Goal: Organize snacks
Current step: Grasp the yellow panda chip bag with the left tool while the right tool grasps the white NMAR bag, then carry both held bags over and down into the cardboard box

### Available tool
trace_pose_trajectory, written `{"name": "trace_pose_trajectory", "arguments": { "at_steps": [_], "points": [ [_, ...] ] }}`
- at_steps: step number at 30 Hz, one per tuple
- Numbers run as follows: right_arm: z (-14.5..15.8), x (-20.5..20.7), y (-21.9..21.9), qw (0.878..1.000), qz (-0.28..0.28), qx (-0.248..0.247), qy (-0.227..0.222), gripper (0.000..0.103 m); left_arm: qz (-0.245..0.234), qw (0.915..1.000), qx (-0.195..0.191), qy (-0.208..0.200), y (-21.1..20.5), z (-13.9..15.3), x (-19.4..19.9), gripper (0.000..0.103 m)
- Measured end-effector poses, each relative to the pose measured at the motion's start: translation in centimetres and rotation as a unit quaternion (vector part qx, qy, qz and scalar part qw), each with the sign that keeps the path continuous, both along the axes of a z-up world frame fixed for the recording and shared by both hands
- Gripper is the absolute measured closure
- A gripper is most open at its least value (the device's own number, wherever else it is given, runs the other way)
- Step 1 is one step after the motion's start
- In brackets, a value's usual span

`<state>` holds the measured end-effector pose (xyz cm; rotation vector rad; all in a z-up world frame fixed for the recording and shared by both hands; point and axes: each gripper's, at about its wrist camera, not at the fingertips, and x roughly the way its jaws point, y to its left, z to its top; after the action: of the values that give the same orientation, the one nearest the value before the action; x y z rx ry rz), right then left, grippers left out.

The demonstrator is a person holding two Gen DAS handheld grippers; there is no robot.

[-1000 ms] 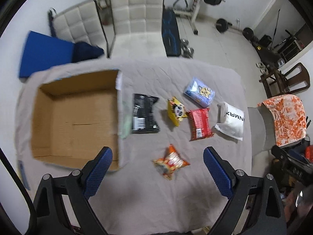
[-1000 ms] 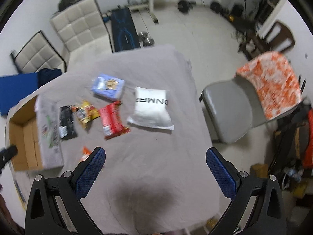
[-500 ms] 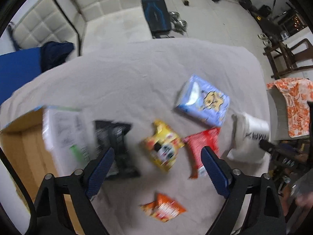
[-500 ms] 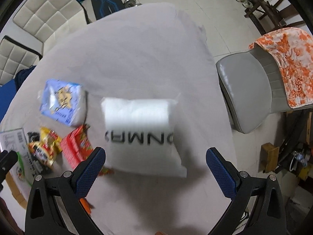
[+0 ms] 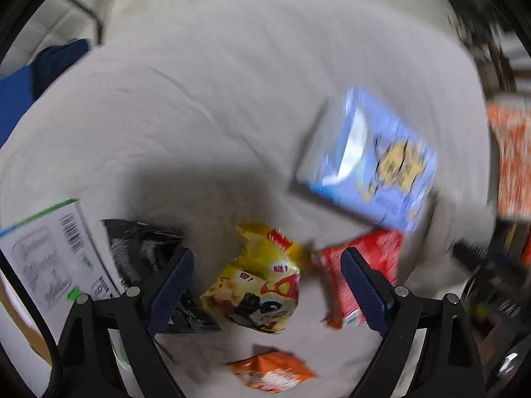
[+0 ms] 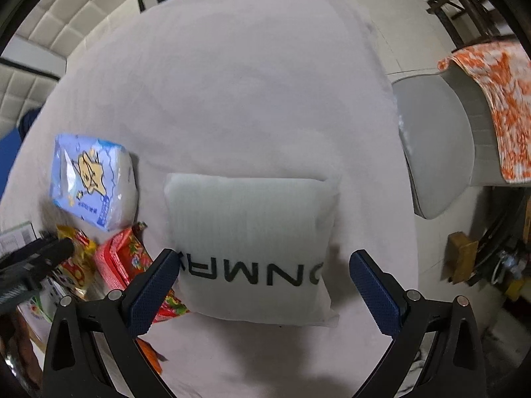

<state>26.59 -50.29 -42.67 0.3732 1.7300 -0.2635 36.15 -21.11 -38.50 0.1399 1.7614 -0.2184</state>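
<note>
My left gripper (image 5: 267, 267) is open low over the grey cloth, straddling a yellow snack bag (image 5: 257, 290). A black packet (image 5: 146, 258) lies behind its left finger, a red packet (image 5: 368, 272) behind its right one. A blue star-print pack (image 5: 375, 169) lies beyond, blurred, and an orange packet (image 5: 272, 371) sits nearest. My right gripper (image 6: 265, 268) is open around the near end of a white lettered pouch (image 6: 252, 242). Left of it lie the blue pack (image 6: 89, 182), the red packet (image 6: 126, 258) and the yellow bag (image 6: 73, 258).
A cardboard box flap with a printed label (image 5: 49, 255) shows at the left edge. A grey chair (image 6: 438, 142) draped with an orange patterned cloth (image 6: 494, 106) stands beside the table's right side. White quilted chairs (image 6: 66, 23) stand behind the table.
Both grippers have dropped closer to the table. The left now frames the yellow bag; the right has closed in on the white pouch, which now lies between its fingers.
</note>
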Motion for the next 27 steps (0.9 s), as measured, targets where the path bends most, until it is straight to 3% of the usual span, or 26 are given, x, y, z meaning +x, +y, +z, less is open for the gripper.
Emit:
{"name": "trace_pose_trajectory", "arguments": {
  "at_steps": [5, 7, 11, 16, 27],
  "points": [
    [-0.3, 0.4, 0.1, 1.000, 0.022, -0.002, 0.020, 0.000, -0.083, 0.9943, 0.029, 0.061, -0.6, -3.4, -1.1, 0.015],
    [-0.3, 0.5, 0.3, 0.999, 0.025, 0.001, 0.026, 0.000, -0.087, 0.9935, 0.033, 0.066, -0.3, -4.0, -1.3, 0.037],
    [-1.1, 0.5, -0.1, 0.999, 0.027, 0.013, 0.039, 0.000, -0.061, 0.9951, 0.004, 0.077, 0.5, -4.8, -1.5, 0.052],
    [-3.0, 0.7, -1.2, 0.997, 0.001, 0.062, 0.052, 0.013, -0.043, 0.9981, 0.003, 0.044, 1.1, -4.8, -2.9, 0.055],
    [-1.1, 0.4, -0.8, 0.999, 0.003, 0.044, 0.028, 0.029, 0.006, 0.9993, 0.005, -0.036, 2.8, -2.4, -8.0, 0.058]
  ]
}}
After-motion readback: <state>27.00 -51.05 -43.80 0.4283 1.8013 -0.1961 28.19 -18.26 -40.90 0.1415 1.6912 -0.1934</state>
